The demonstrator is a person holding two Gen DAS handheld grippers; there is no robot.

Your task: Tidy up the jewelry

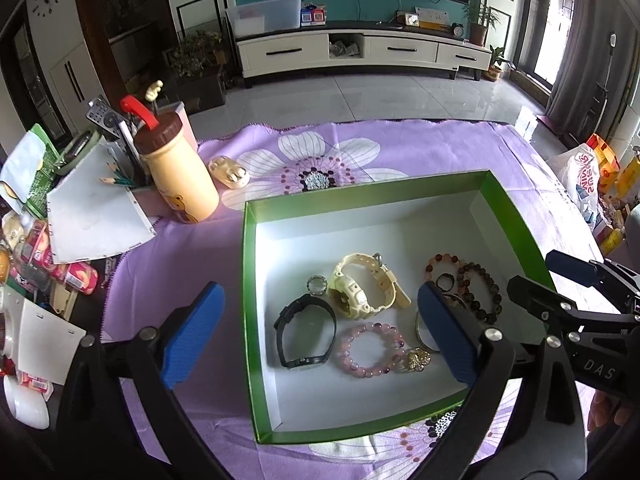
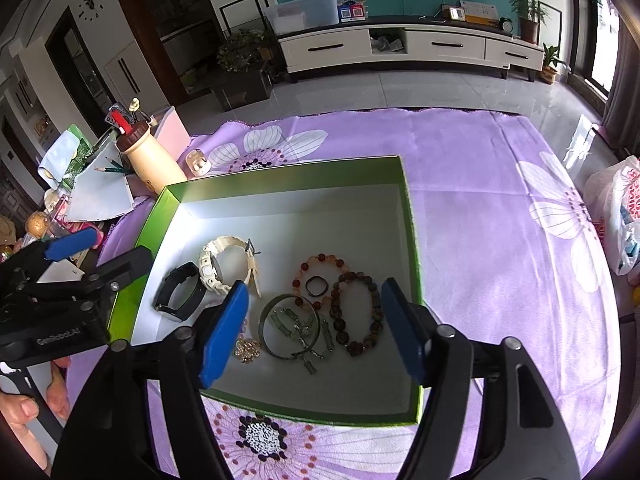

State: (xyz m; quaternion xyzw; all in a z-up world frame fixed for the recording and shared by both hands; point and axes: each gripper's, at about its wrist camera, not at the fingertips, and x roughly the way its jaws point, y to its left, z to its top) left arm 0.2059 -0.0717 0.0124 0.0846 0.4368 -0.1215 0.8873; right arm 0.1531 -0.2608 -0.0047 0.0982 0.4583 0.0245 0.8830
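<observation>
Both grippers hang above the green box (image 1: 516,216) with nothing between their fingers; the left gripper (image 1: 320,332) stands wide, its blue pads framing the lower middle of the left wrist view, and the right gripper (image 2: 316,328) is also parted, though less widely, in the lower middle of the right wrist view. No earlier view is given, so I judge only that the jewelry already lies gathered in the box, and the step in hand looks like a release or a pause between placements.

In the box: a cream watch (image 1: 360,288) at centre; a black watch (image 1: 306,330) to its lower left; a pink bead bracelet (image 1: 370,350) below; a gold brooch-like piece (image 1: 418,359) just beside it; brown bead bracelets (image 2: 356,312) towards the right; a dark green bangle (image 2: 290,328) with a jade-like chain lying across it. The box sits on the purple flowered cloth (image 2: 480,208) that covers the bench.

The next move, as I judge it, calls for checking whether any piece remains outside the box; none shows on the cloth.

Hard to make out: the left gripper's right finger covers part of the bangle in the left wrist view; a small dark ring (image 2: 317,286) and a round clear piece (image 1: 316,285) are too small to name; the clutter at the left edge is cut off.
</observation>
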